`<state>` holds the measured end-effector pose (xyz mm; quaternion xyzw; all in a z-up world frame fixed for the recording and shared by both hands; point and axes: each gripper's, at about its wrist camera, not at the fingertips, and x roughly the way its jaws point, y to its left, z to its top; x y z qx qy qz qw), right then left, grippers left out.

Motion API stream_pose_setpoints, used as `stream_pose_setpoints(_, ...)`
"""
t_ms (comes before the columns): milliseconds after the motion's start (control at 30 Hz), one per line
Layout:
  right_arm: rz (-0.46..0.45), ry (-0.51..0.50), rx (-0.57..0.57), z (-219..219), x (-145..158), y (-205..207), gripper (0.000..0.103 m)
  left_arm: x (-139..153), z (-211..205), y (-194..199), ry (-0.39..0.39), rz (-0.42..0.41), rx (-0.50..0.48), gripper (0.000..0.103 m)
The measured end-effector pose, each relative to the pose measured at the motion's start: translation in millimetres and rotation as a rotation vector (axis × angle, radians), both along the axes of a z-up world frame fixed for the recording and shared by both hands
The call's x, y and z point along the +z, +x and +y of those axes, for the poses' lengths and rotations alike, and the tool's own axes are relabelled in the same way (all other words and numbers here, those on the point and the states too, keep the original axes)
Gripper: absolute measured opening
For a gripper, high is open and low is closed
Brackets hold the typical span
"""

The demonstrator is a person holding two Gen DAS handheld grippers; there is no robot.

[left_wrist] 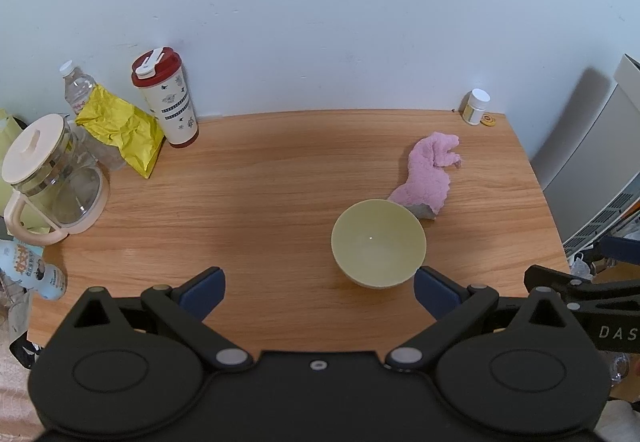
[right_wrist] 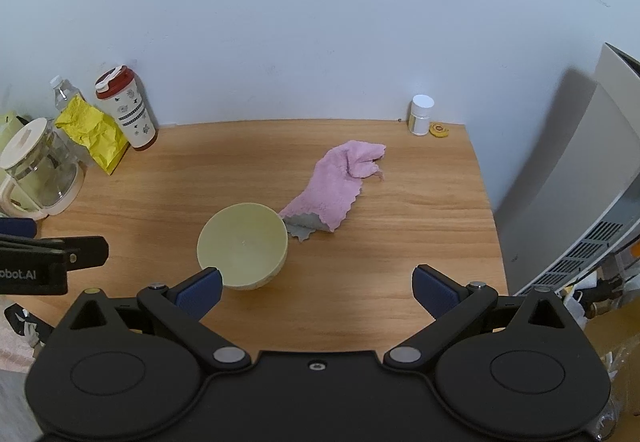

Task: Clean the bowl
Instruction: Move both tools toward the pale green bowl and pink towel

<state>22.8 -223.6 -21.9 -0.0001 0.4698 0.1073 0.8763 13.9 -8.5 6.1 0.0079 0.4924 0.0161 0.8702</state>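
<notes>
At centre of the counter [left_wrist: 260, 170] sits the bowl [left_wrist: 378, 244], pale green and upright, with nothing visible inside. A pink cloth [left_wrist: 430, 168] lies crumpled just behind it toward the upper right of the frame, its grey underside corner touching or nearly touching the bowl's far rim. Both tongs hang above the near edge, released and holding nothing: the left tongs [left_wrist: 318, 290] have the bowl just ahead of their right finger, and the right tongs [right_wrist: 316, 290] have it by their left finger, with the cloth further up the frame.

Judging from this, nothing of the cleaning has begun; the cloth must be picked up and the bowl steadied. The bowl looks light and smooth, so a wipe pressed on one side could tip or slide it if the other tongs do not brace it. Pinching the cloth by its loose corner near the rim could drag the bowl along. A grip on the thin rim may slip.

At the left of the frame stand a glass jug [left_wrist: 52, 178], a yellow bag [left_wrist: 122, 130], a red-lidded tumbler [left_wrist: 168, 98] and a water bottle [left_wrist: 76, 86]; a small white jar [left_wrist: 476, 106] is at the upper right corner. All are well apart from the bowl, and nothing blocks the way to it or the cloth
</notes>
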Motion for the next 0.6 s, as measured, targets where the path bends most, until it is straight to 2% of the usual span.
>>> stream_pose_setpoints(600, 0.036, -0.01, 0.042, -9.9, -11.0, 25.1, 0.103, -5.7, -5.4, 25.3, -0.034, 0.033, 0.06, 0.103)
